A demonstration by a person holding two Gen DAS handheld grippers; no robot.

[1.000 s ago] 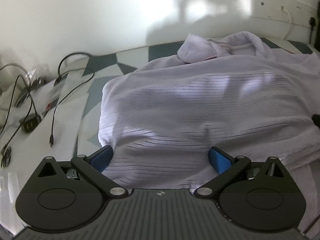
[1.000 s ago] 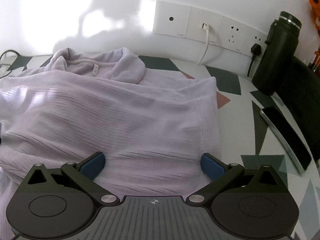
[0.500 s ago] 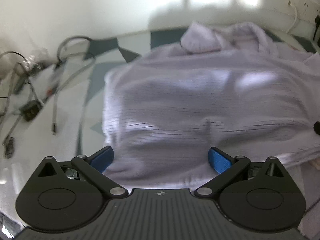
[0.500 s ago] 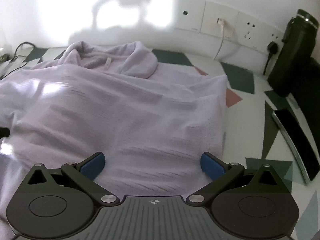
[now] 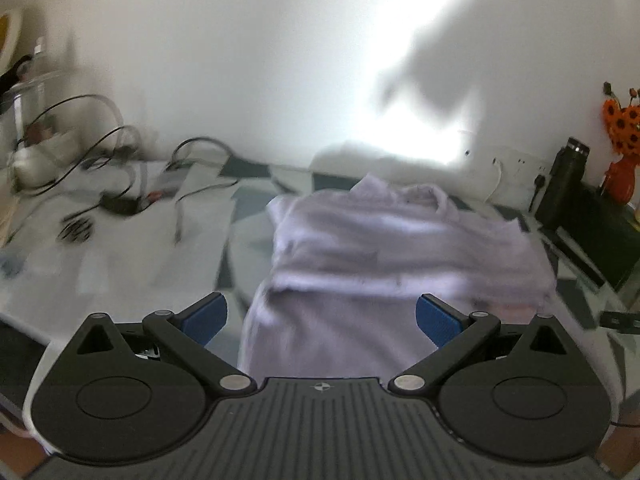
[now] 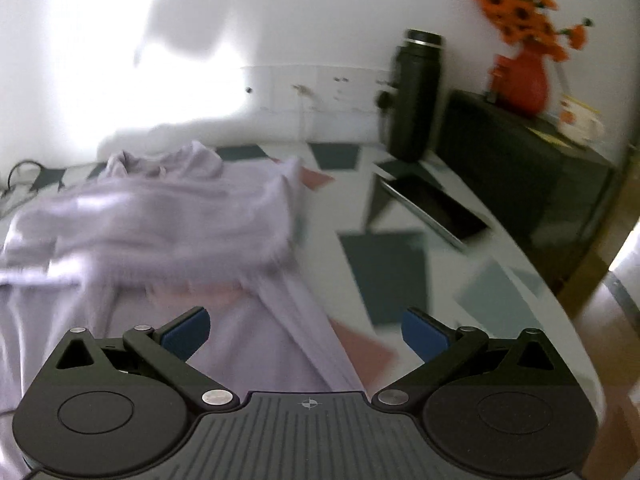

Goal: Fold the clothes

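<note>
Both spread wide, holding nothing: left hand-held gripper (image 5: pixel 322 320), right hand-held gripper (image 6: pixel 306 330). Lilac garment (image 5: pixel 400 248) lies folded mid-frame on the patterned surface (image 6: pixel 400 268), beyond both sets of fingertips.

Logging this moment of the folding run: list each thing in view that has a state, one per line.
left gripper: open, holding nothing.
right gripper: open, holding nothing.
lilac garment: partly folded, lying on the table, near part spread flat.
black bottle: upright, cap on.
phone: lying flat, screen dark.
orange vase: upright, holding flowers.
white charger cable: plugged into the wall socket.
black cables: loose, tangled on the table.
</note>
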